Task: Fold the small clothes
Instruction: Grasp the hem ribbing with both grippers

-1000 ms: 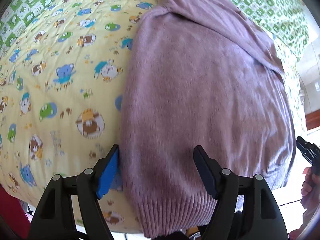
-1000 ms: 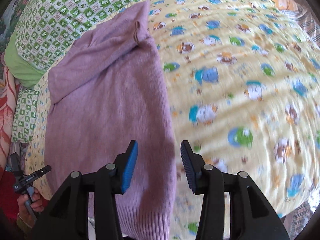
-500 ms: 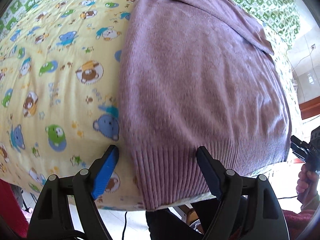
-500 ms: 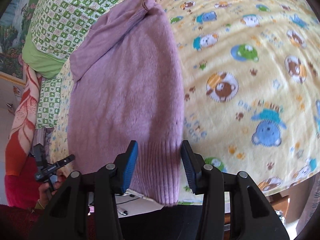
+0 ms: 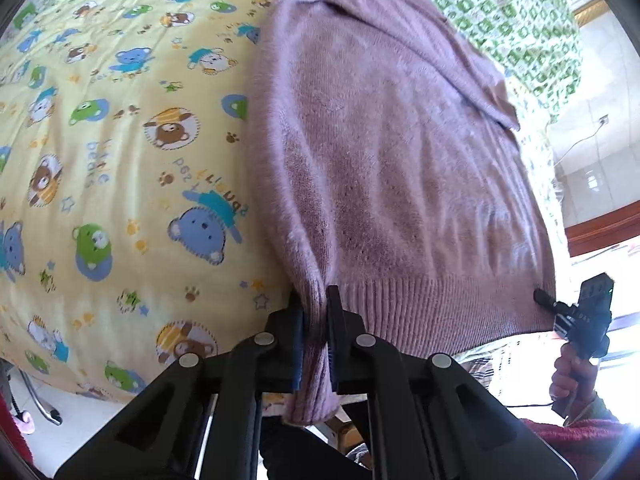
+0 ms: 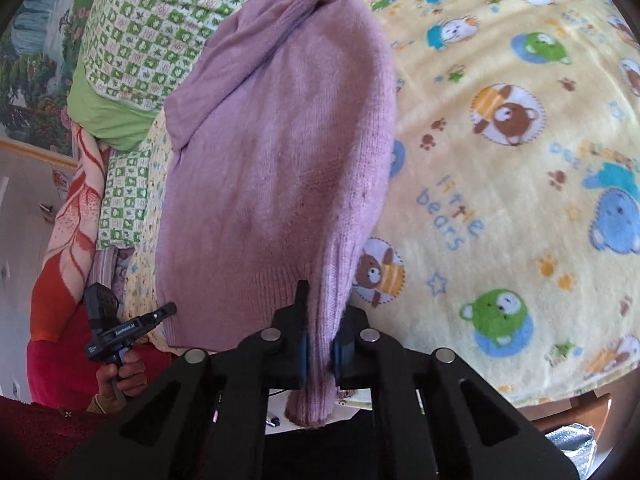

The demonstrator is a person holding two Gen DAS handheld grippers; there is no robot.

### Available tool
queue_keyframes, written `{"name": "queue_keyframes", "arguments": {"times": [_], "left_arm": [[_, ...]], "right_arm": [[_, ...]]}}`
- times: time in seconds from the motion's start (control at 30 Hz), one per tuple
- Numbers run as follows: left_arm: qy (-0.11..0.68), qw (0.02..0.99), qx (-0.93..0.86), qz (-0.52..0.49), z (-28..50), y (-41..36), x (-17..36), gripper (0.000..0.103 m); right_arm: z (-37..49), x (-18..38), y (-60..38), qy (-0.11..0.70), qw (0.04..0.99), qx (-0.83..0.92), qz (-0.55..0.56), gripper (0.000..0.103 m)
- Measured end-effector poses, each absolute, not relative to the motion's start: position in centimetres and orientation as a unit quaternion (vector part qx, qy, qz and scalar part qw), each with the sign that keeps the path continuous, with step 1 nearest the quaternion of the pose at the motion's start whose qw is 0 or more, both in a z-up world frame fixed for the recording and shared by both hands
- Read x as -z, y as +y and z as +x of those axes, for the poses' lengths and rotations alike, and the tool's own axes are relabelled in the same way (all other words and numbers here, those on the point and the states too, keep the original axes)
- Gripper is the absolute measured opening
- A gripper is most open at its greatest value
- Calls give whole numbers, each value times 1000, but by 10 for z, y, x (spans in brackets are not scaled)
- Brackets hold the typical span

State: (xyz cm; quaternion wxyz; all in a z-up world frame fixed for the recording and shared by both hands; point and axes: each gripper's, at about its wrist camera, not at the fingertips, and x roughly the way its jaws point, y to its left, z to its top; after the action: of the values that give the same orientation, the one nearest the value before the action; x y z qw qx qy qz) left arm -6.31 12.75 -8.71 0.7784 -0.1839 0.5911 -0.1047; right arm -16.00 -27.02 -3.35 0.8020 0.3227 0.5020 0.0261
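Sweater [image 5: 392, 168]: lilac knit, lying flat on my yellow bear-print blanket [image 5: 120, 152], ribbed hem at the near edge.
Left gripper [image 5: 316, 316]: jaws just closed, pinching one hem corner.
Right gripper [image 6: 320, 320]: jaws just closed too, clamped on the other hem corner.
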Motion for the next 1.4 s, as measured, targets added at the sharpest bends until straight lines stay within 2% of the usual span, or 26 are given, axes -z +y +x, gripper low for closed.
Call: {"name": "queue_keyframes", "arguments": {"times": [0.27, 0.57, 0.8, 1.07, 1.4], "left_arm": [[584, 777, 119, -205, -66, 135, 87, 4], [509, 815, 155, -231, -32, 136, 17, 4], [447, 849, 153, -235, 52, 140, -26, 4], [415, 871, 135, -224, 165, 125, -46, 4], [421, 876, 92, -216, 301, 111, -33, 4]], "right_arm": [[-174, 23, -283, 493, 801, -31, 339, 7], [-134, -34, -282, 424, 829, -87, 355, 7], [-67, -72, -298, 370, 853, -96, 355, 7], [47, -96, -330, 336, 878, -67, 334, 7], [170, -93, -363, 331, 884, -35, 328, 7]]}}
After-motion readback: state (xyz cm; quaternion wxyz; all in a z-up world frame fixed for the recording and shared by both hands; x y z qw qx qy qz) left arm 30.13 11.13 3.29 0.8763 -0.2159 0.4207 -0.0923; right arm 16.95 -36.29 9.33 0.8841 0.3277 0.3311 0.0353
